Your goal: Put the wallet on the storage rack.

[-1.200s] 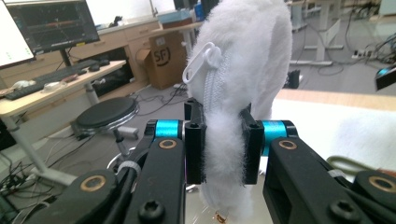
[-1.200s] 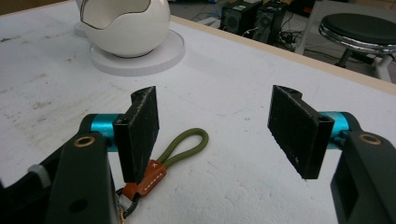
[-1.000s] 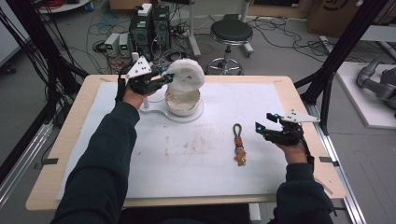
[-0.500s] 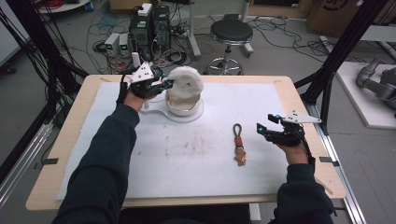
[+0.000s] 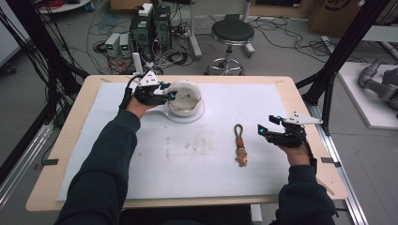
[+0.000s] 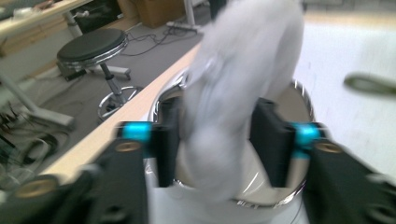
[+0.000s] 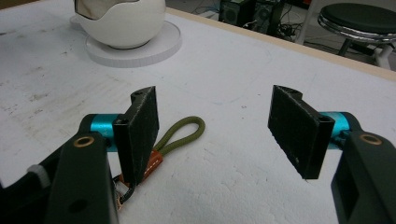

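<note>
Lid-handling is the step we judge to be in hand: our left gripper (image 5: pixel 165 93) sits at the far left of the table (image 5: pixel 281 86), clamped on a white, rounded lid piece (image 6: pixel 243 79) that it holds over the white egg-shaped container (image 5: pixel 184 97). In the left gripper view both black jaws press against the sides of this white piece, with the container's shiny metal rim (image 6: pixel 301 93) just behind and below it; the picture is blurred, so we cannot tell whether the piece touches the rim or hangs clear of it. The container stands on a round white base (image 5: pixel 197 115), on the white mat (image 5: pixel 187 154) that covers the table.

Our right gripper (image 5: pixel 266 131) hovers near the right edge, its jaws spread wide with nothing between them. The keychain (image 5: pixel 240 145), an olive cord loop with a brown leather tab, lies flat on the mat just beside it, well apart from the container.

For the next move, we think the lid has to be carried clear of the opening, or seated squarely on it, with the grip kept firm. The right gripper would then need to come down over the cord loop (image 7: pixel 184 133) and close on it.

We can read no brand, label or writing on any of these things.
</note>
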The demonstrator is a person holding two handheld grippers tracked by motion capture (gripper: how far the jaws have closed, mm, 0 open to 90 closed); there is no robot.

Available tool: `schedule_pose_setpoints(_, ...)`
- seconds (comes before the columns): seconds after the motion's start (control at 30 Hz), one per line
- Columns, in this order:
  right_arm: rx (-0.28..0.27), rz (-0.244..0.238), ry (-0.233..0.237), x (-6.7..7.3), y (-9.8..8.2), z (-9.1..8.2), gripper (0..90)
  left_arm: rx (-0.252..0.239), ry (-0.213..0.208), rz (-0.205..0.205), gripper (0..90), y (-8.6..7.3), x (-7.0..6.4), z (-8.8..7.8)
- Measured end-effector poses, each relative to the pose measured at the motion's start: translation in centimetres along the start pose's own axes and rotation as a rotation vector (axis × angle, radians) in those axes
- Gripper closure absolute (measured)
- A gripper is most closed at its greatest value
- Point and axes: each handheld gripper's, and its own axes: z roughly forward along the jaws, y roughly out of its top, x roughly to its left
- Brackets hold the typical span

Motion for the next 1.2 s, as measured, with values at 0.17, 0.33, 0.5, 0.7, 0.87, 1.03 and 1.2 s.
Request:
schedule_pose_setpoints(0.17, 0.004, -0.001, 0.001, 0.0, 0.0, 0.1, 34.1, -0.110, -0.010, -0.111, 44.5, 0.7, 0.2, -0.7)
schedule_pose_setpoints(0.33, 0.013, -0.009, 0.013, 0.3, 0.0, 0.4, 34.1, -0.091, 0.015, -0.139, 44.2, 0.8, 0.2, 0.0)
schedule_pose_setpoints(0.5, 0.014, -0.012, 0.015, 0.2, 0.0, 0.5, 34.1, -0.054, -0.004, -0.083, 66.4, 0.8, -0.4, 0.6)
schedule_pose_setpoints(0.7, 0.013, -0.004, 0.013, 0.2, -0.1, 0.5, 34.0, 0.041, -0.016, 0.060, 76.0, 0.8, -0.9, -0.3)
schedule_pose_setpoints(0.87, 0.013, -0.008, 0.014, 0.3, 0.0, 0.5, 34.0, 0.064, 0.030, 0.030, 72.3, 0.4, -1.3, -0.5)
schedule_pose_setpoints(1.03, 0.007, 0.001, 0.003, 0.2, 0.0, 0.2, 32.4, -0.047, 0.010, -0.182, 40.1, -0.1, -1.6, -1.8)
schedule_pose_setpoints(1.2, 0.015, -0.004, -0.027, 0.2, -0.1, 0.1, 27.1, -0.169, 0.014, -0.281, 26.5, -0.7, -2.4, -4.5)
